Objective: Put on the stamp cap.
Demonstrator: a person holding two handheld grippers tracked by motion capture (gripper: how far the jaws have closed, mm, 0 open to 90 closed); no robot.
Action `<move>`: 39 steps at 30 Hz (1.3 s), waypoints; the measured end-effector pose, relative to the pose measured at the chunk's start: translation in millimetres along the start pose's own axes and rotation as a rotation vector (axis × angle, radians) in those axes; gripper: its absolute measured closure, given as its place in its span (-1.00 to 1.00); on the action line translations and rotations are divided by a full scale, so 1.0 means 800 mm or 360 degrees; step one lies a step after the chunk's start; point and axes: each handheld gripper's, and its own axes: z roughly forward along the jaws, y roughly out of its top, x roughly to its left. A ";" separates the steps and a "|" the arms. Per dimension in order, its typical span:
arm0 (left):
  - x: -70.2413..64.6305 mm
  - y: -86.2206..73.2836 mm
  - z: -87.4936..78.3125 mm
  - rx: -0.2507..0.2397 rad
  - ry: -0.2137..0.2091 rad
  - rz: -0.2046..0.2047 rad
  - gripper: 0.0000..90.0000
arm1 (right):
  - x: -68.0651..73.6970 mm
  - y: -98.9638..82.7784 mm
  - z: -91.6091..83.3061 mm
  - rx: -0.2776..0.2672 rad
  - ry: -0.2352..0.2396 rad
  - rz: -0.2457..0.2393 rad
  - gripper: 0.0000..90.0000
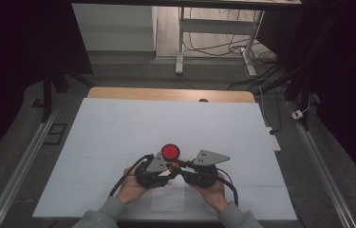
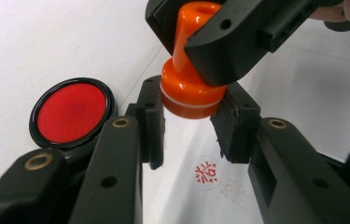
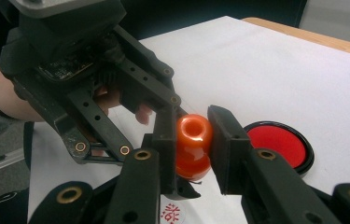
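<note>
Both grippers met over the white sheet (image 1: 118,128) on the desk (image 1: 171,93), each pinching the same orange stamp (image 2: 189,88). The left gripper (image 2: 189,126) had its jaws pressed against the stamp's wide base, one pad on either side, with the base sitting at the very tips of the jaws. The right gripper (image 3: 192,140) had its jaws closed on the stamp's narrow handle, and in the right gripper view the hollow top of the handle poked out just beyond the pads. In the left gripper view the right gripper's jaws came down from above and crossed over the left gripper's tips.

The stamp hung clear of the sheet, its base above the paper. Below and between the left gripper's jaws lay a red stamped mark (image 2: 206,171), with a fainter one (image 2: 234,190) just beside it. A round red ink pad (image 2: 72,113) in a black rim lay on the sheet just outside the left gripper's left jaw, and just past the right gripper's right jaw in that gripper's own view. In the high view, the ink pad sat just beyond the two grippers' tips.
</note>
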 end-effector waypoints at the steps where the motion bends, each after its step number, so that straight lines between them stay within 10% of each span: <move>1: 0.000 0.000 0.000 -0.0006 0.0001 -0.0004 0.44 | 0.000 0.001 0.000 0.0003 -0.0003 0.0000 0.62; 12: -0.001 0.000 0.000 -0.0047 0.0024 -0.0028 0.41 | 0.002 0.006 -0.002 0.0005 -0.0036 -0.0031 0.61; 39: 0.003 -0.009 -0.006 0.0067 0.0026 -0.0152 -0.45 | -0.007 0.015 -0.021 -0.0085 -0.0090 -0.0030 0.61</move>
